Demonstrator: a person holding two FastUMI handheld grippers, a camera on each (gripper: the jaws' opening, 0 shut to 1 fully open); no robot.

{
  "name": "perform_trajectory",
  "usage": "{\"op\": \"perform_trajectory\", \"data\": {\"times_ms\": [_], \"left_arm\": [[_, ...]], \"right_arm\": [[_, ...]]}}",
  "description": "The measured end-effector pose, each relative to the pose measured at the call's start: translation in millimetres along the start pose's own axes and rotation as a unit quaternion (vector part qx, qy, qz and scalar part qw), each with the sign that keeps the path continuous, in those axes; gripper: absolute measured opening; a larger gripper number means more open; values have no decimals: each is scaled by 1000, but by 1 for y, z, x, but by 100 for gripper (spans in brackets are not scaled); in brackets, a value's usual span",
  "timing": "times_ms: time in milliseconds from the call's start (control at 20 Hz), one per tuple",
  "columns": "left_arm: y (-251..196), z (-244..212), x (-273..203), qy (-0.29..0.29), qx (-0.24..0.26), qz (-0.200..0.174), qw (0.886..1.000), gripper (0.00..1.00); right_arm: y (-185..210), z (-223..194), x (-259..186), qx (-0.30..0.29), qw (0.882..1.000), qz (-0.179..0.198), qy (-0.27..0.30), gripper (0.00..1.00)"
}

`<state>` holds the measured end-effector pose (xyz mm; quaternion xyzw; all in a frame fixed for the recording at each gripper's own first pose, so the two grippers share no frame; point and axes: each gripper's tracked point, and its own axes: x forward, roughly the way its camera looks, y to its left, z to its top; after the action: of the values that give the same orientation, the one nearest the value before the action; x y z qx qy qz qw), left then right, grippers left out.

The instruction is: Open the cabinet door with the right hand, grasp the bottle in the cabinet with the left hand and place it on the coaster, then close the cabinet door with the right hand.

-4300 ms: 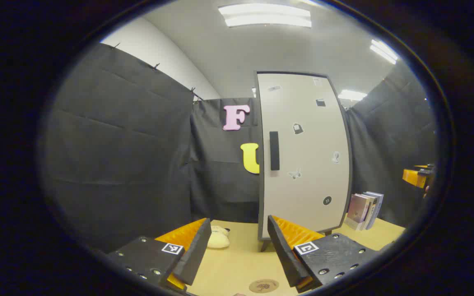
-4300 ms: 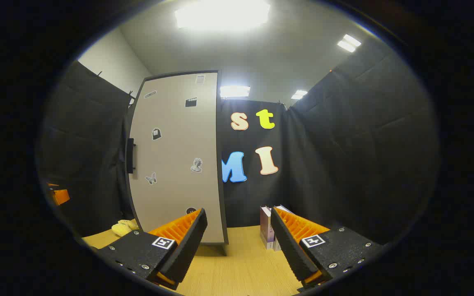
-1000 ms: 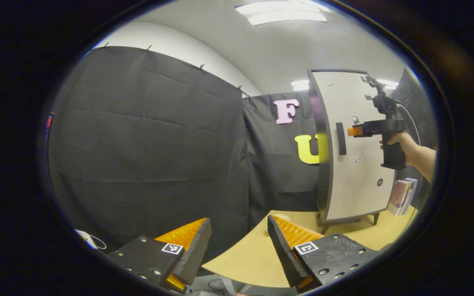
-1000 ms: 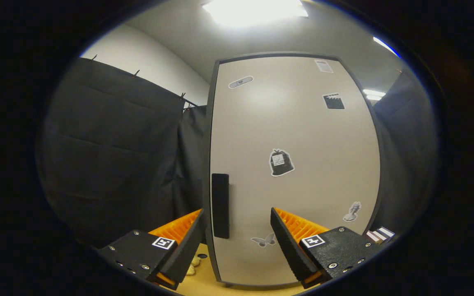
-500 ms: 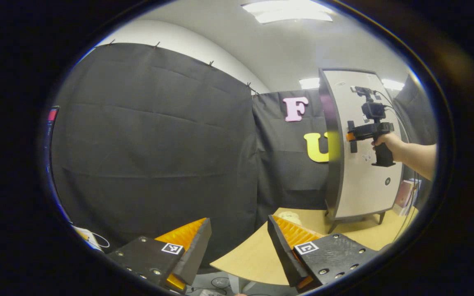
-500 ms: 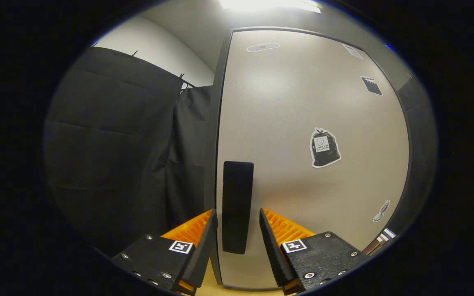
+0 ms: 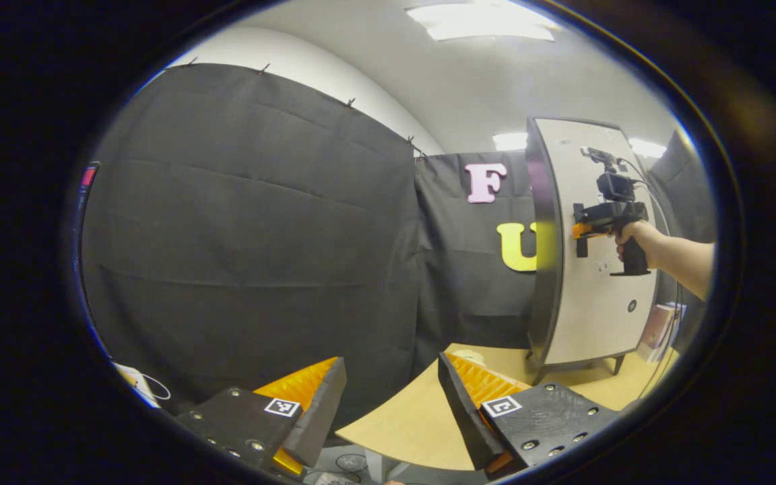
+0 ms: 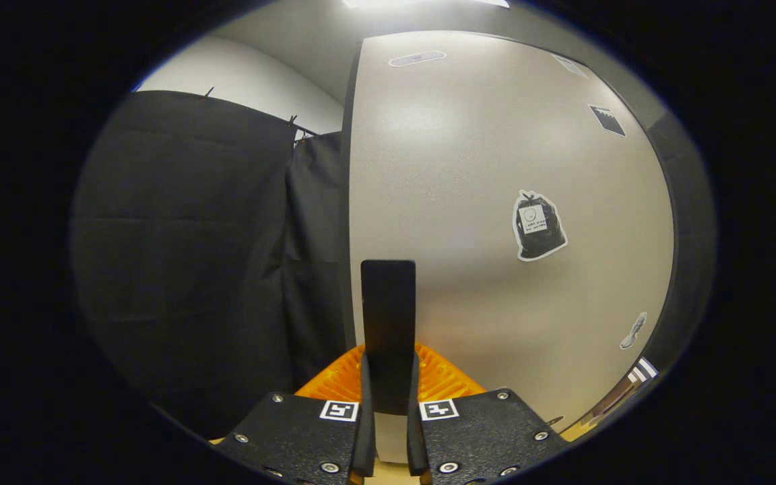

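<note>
The cabinet door (image 8: 482, 202) looks smooth and faintly glossy, its handle (image 8: 388, 323) matt black, the table (image 7: 415, 424) pale wood.

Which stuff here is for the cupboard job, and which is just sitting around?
For the job:
- cabinet door, closed
- black door handle, clamped by the right hand-held gripper
- left hand-held gripper, open, waiting over the table's near edge

Just lying about:
- books beside the cabinet
- stickers on the door, like the bag-shaped one
- wooden table

Books (image 7: 657, 323) on wooden table (image 7: 415, 417)
</note>
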<state>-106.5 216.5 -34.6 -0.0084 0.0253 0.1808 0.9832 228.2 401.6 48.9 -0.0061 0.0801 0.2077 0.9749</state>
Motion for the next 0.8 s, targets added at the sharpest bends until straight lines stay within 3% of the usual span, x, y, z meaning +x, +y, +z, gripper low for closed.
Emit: {"op": "perform_trajectory", "data": {"times_ms": [100,350,800], "left_arm": [[-1,3,-2,-1,3,-10,1000,86],[-17,15,-13,-5,4,-44,999,82],[-98,36,5,-20,14,-88,996,86]], "right_arm": [[0,0,-4,0,1000,15,0,18],[0,1,-18,-5,998,61,-2,19],[-14,-1,-24,2,995,103,2,19]]}}
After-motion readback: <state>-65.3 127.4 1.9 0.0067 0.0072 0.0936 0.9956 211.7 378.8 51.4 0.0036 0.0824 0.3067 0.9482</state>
